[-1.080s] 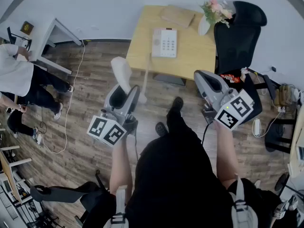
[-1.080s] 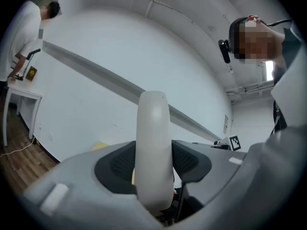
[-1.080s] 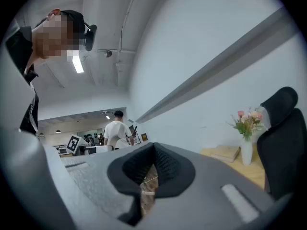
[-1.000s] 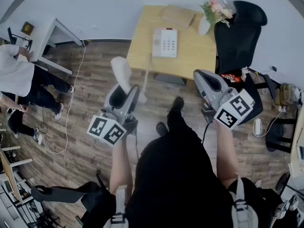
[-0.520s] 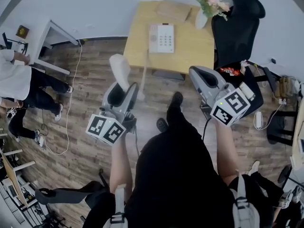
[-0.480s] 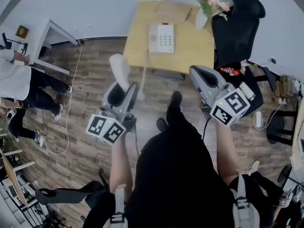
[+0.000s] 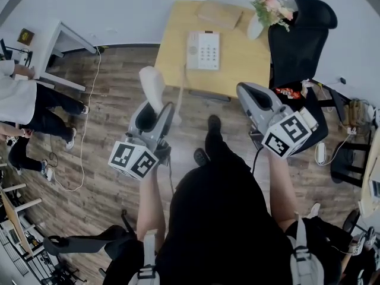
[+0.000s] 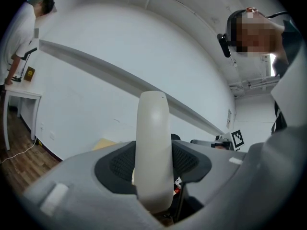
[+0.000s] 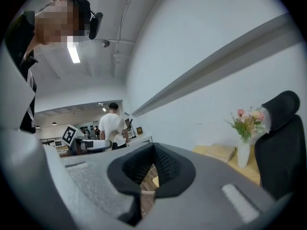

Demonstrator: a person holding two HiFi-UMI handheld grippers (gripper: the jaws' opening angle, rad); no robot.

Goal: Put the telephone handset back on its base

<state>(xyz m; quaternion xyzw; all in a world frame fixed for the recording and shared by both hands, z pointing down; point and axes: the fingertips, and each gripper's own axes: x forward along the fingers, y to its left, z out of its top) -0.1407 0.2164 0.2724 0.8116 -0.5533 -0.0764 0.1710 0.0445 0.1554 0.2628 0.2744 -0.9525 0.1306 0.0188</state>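
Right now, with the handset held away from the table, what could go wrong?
The handset sticks far out of the left gripper's jaws, so it may tilt or slip. Its cord hangs down from the base; a tug might drag the base across the table.

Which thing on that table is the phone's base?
Find the light wooden table against the white wall, beside the black chair. The base lies near its middle: a flat white slab with a grid of buttons, unlike the tan book and the vase of flowers behind it.
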